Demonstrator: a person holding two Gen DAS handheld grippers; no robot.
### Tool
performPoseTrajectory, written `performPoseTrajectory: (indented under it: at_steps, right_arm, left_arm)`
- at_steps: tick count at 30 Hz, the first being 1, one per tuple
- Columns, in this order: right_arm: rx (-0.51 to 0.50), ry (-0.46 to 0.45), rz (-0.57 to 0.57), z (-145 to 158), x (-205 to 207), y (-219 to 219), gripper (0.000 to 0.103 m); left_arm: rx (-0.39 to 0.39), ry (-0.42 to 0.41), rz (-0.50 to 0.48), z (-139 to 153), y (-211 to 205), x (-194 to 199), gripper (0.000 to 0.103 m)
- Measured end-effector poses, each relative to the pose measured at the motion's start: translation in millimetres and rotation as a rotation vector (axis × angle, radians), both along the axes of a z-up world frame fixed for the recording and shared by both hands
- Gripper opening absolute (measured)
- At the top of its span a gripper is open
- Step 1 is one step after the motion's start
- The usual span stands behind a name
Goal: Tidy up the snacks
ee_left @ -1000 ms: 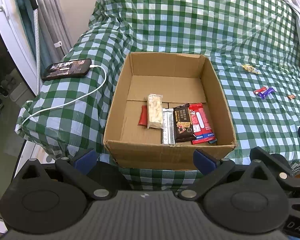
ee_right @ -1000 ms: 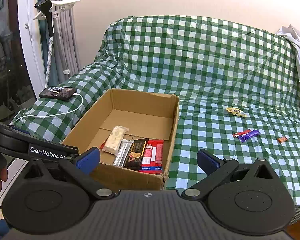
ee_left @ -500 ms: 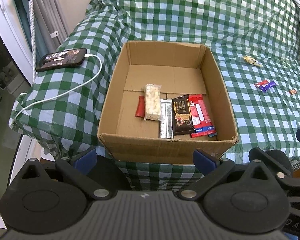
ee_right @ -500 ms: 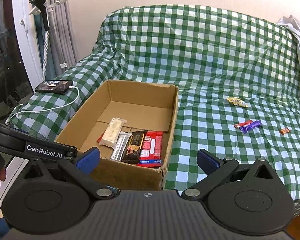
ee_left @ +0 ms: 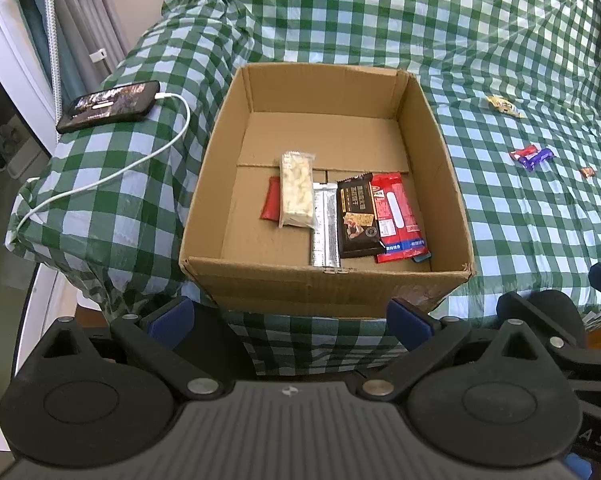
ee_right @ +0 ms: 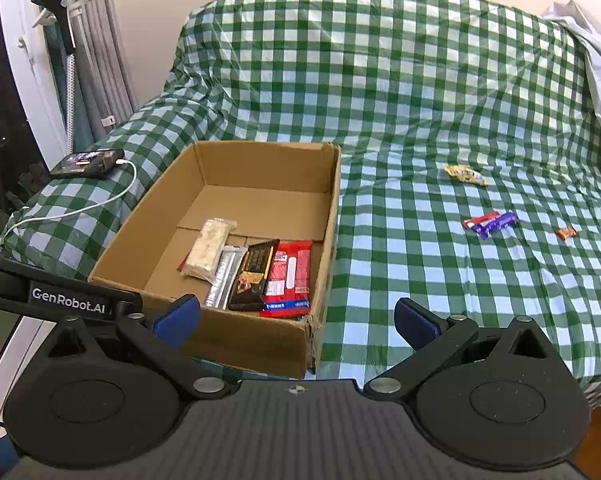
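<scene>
From the left wrist, we look down into the cardboard box [ee_left: 328,184] at frame centre; five packets lie flat side by side on its floor, among them a pale bar [ee_left: 296,190] and a black bar [ee_left: 358,216]. The left gripper [ee_left: 288,318] hangs before the box's near wall, its fingers spread wide and holding nothing. Loose snacks lie on the checked cover [ee_left: 520,216] at the right edge — a yellow packet [ee_left: 501,105], a red-and-purple pair [ee_left: 531,156] and a tiny orange sweet [ee_left: 587,171].

We judge these wrappers light, crinkly and slippery; a pinch across the narrow middle should hold, while the twisted ends would likely slip. The small sweet may call for a low, careful nip against the soft cover.

From the right wrist, the right gripper [ee_right: 298,322] also stands spread and empty. Here the loose snacks sit closer, at mid-right — the yellow packet [ee_right: 465,175] farthest up. This view shows the sofa back and the box's right outer wall; the left view alone shows the box floor squarely.
</scene>
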State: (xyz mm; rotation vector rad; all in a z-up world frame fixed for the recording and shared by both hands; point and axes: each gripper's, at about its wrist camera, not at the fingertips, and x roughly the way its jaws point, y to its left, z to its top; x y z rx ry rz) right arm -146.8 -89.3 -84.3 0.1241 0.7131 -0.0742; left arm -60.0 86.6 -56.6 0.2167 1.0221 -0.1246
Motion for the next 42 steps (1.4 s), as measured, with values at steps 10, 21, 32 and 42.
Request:
performPoseTrajectory:
  at_steps: [10,21,32,42]
  right_arm:
    - [0.042,0.085,-0.035,-16.2,11.3,-12.3,0.102]
    - [0.078,0.133,-0.062,-29.0,20.7,-20.2,0.102]
    - [0.053,0.085,-0.089,-22.7,28.8,-36.0,0.102]
    - [0.056,0.065,-0.142,-19.1,35.7,-59.4,0.102]
  left_arm:
    - [0.007,0.047,-0.001,-11.1,-5.3,5.9,0.103]
    - [0.015,0.040,-0.013,-13.3,-11.8,16.9,0.103]
    - [-0.006,0.016,-0.055,-5.4,-33.7,36.3,0.103]
    - [0.003,0.006,-0.088,-1.8,-61.6,52.8,0.103]
